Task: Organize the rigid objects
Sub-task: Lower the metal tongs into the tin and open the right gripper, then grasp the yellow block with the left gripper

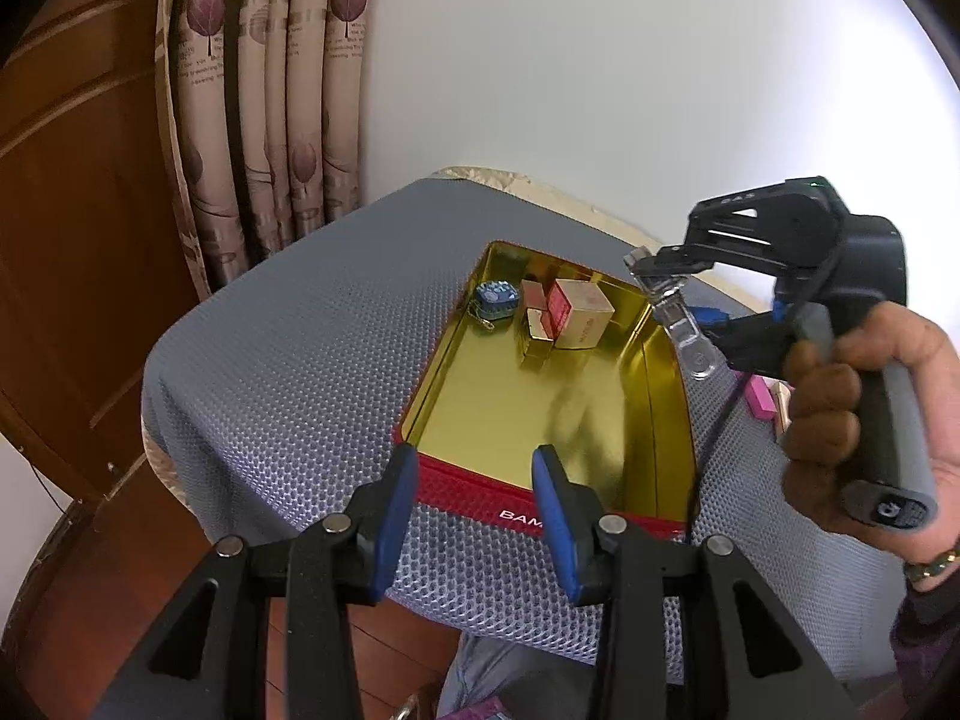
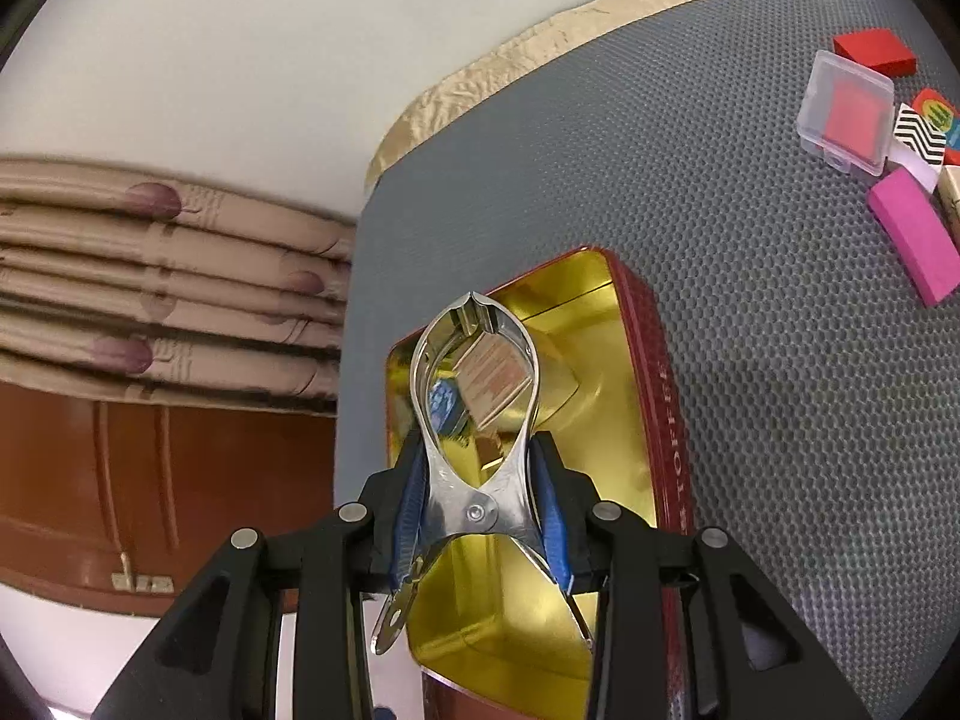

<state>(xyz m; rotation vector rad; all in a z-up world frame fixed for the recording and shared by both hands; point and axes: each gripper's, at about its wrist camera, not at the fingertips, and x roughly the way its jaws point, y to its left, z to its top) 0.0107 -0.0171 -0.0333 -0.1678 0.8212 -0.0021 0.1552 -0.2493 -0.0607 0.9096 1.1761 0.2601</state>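
An open red tin (image 1: 474, 495) with a gold inside lies on the grey mesh cloth (image 1: 288, 360). At its far end sit a blue key tag (image 1: 495, 297), a tan and red box (image 1: 579, 312) and a small gold box (image 1: 534, 333). My left gripper (image 1: 474, 480) hovers open at the tin's near wall, its blue pads apart. My right gripper (image 2: 477, 468) is shut on a silver metal clip (image 2: 474, 504), which hangs over the tin (image 2: 672, 420). From the left wrist, the right gripper (image 1: 657, 264) holds the clip (image 1: 684, 324) above the tin's right rim.
Right of the tin lie a pink block (image 2: 915, 240), a clear plastic case (image 2: 846, 114), a red block (image 2: 876, 51) and a zigzag-patterned piece (image 2: 915, 135). A hand (image 1: 840, 408) grips the right handle. A curtain (image 1: 270, 120) and brown wood panels (image 1: 72, 240) stand beyond the table's left edge.
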